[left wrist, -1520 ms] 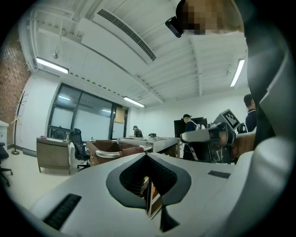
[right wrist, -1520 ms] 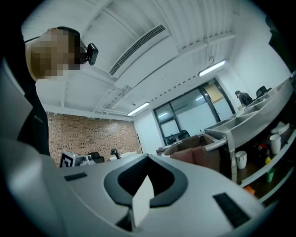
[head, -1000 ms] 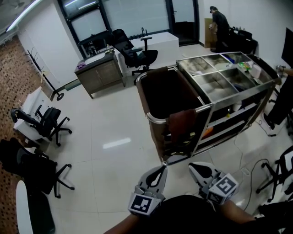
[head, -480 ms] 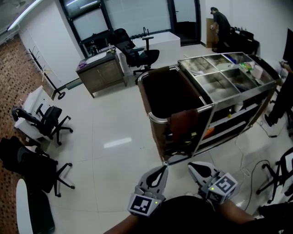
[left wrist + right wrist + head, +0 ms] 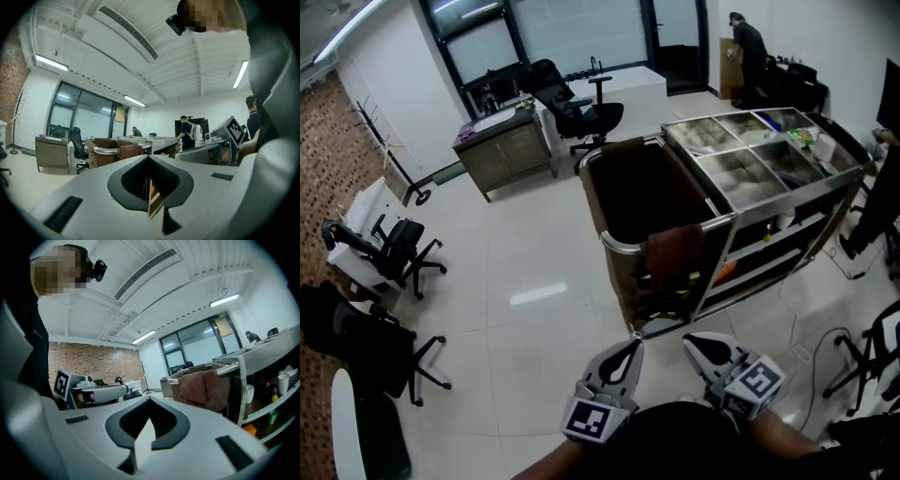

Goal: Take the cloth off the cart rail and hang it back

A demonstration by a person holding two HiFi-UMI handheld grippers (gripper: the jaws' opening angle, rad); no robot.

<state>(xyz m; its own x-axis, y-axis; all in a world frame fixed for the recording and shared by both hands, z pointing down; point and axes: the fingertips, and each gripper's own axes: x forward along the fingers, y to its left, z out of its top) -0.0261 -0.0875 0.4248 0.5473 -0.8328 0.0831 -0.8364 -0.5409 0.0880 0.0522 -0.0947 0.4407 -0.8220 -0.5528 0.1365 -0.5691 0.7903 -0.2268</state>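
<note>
A brown cloth [image 5: 673, 249] hangs folded over the metal rail [image 5: 623, 246] at the near end of the housekeeping cart [image 5: 769, 178]. In the right gripper view the cloth [image 5: 202, 386] drapes over the rail [image 5: 224, 370] ahead and to the right. The left gripper view shows the cloth [image 5: 130, 151] far off on the rail. My left gripper [image 5: 625, 352] and right gripper [image 5: 698, 345] are held low near my body, short of the cart, both shut and with nothing in them.
The cart carries a dark bag [image 5: 637, 192] and steel trays on top. Office chairs [image 5: 394, 253] stand at the left, a cabinet [image 5: 506, 150] and a desk at the back. A person [image 5: 752, 47] stands far back right. Cables [image 5: 825, 347] lie on the floor at the right.
</note>
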